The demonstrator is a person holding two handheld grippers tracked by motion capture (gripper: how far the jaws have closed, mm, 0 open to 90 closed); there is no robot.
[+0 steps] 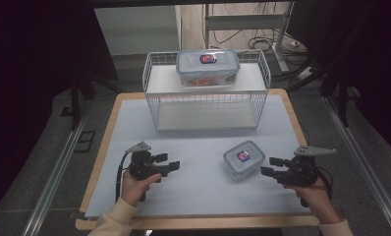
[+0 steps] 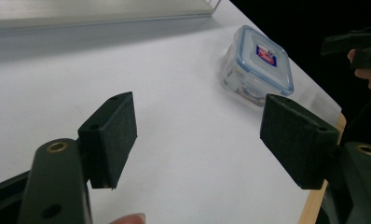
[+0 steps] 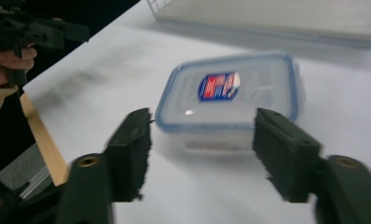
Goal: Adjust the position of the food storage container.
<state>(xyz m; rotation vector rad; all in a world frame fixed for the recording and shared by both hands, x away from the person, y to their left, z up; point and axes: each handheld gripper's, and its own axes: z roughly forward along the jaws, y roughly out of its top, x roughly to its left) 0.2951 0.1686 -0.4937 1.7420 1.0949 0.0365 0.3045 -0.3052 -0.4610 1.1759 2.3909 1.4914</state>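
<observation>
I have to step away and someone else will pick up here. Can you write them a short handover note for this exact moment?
Left tongs: open, holding nothing, low over the mat, pointing toward the small container.
Right tongs: open, nothing gripped, lined up on the small container's near side; not yet touching.
Small container: lid on, resting on the white mat, front right.
Large container: lid on, sitting on top of the wire rack.
Done: approach only.
Left: grip the small container; likely move it to the rack.

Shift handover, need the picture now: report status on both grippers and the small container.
Left gripper open, holding nothing. Right gripper open, jaws just short of the small container, not gripping. Container lid on, flat on the table. Nothing between them.
</observation>
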